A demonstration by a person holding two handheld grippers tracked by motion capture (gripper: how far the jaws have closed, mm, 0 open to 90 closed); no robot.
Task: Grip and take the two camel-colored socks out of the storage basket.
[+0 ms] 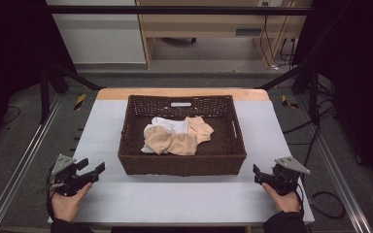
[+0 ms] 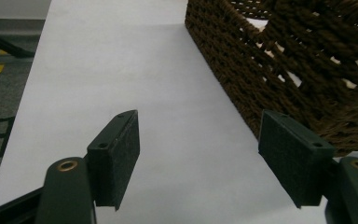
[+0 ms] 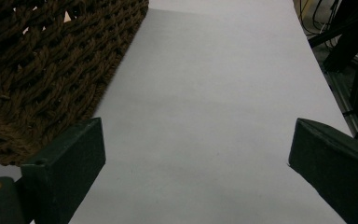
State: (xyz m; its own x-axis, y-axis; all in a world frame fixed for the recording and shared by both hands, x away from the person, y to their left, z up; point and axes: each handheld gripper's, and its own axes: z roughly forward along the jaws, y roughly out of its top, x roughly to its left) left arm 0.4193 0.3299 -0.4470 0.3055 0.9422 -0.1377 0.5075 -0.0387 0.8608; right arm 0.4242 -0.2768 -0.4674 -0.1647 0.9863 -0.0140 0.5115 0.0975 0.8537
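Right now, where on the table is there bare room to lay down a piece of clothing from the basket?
The grey table top is bare in front of the brown woven basket, between the left gripper and the right gripper, both open. Narrower bare strips run along the basket's left and right walls. Inside, beige and white clothes crowd the middle.

Centre: dark brown woven wicker basket (image 1: 182,162) stands in the way, walls raised.
Sides: bare pale grey table surface (image 1: 102,131) flanks it, passable.
Front: open strip before the basket.
Top: basket open from above.
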